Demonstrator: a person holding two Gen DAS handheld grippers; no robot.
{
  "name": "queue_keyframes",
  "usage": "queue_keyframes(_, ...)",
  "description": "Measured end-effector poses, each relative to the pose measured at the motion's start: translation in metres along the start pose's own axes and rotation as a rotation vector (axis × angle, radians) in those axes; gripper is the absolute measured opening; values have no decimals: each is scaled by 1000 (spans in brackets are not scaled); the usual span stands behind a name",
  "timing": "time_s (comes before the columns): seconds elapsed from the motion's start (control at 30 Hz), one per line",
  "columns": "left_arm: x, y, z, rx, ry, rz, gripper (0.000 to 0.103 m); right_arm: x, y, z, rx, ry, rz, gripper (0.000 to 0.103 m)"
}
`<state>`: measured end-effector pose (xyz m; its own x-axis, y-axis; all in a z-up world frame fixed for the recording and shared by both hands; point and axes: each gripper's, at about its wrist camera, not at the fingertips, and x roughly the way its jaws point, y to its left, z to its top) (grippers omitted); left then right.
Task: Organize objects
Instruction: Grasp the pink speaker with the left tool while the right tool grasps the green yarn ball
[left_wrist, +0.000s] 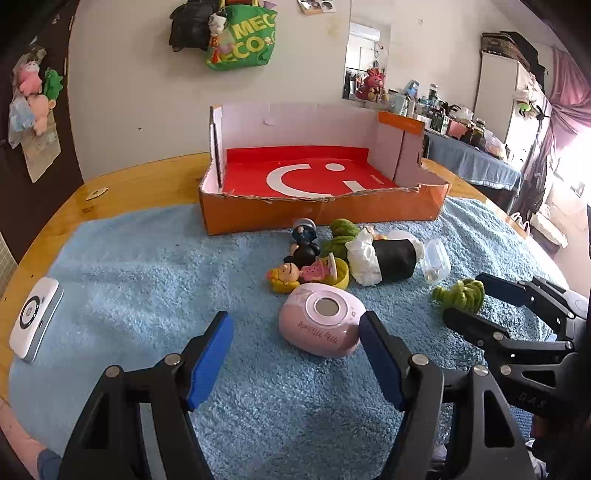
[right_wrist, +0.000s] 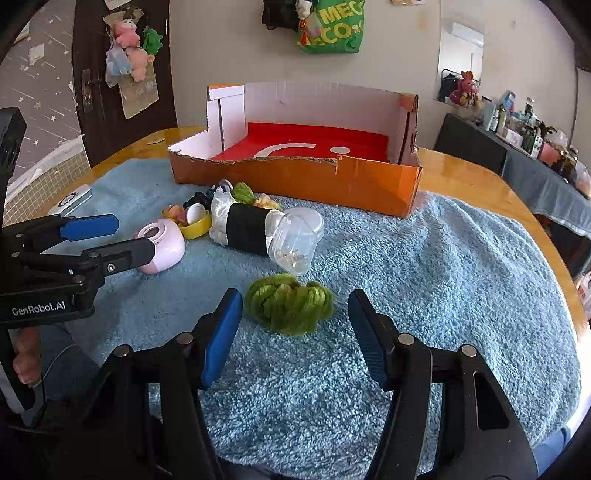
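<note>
A pink toy camera (left_wrist: 320, 322) lies on the blue towel (left_wrist: 147, 280), just ahead of my left gripper (left_wrist: 295, 326), which is open; its right fingertip is close beside the camera. A green yarn bundle (right_wrist: 290, 306) sits just ahead of the open fingers of my right gripper (right_wrist: 293, 300), untouched. The same right gripper (left_wrist: 466, 298) shows at the yarn (left_wrist: 460, 295) in the left wrist view. Behind them lie small figurines (left_wrist: 303, 264), a black-and-white roll (right_wrist: 245, 229) and a clear plastic jar (right_wrist: 295, 240). An orange cardboard box (left_wrist: 317, 212) with a red floor stands open at the back.
A white device (left_wrist: 35, 323) lies at the towel's left edge. A second green yarn piece (left_wrist: 341, 236) rests near the box front. The wooden table (right_wrist: 472, 181) ends at the right, where a cluttered side table (right_wrist: 535, 147) stands. A person's hand (right_wrist: 26, 354) holds the left gripper (right_wrist: 133, 236).
</note>
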<state>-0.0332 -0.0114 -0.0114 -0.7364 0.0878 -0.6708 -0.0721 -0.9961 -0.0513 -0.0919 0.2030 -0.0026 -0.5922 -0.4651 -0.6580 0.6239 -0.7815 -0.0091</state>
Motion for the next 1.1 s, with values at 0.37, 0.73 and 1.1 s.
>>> queue_keyframes(0.37, 11, -9, 0, 67, 14, -41, 73, 11, 2, 2, -8, 27, 11, 48)
queue_keyframes(0.73, 18, -8, 1, 56, 27, -56, 55, 11, -3, 2, 7, 27, 27, 42)
queue_keyframes(1.1, 7, -10, 2, 42, 13, -68, 55, -1, -7, 6, 23, 5, 33, 42)
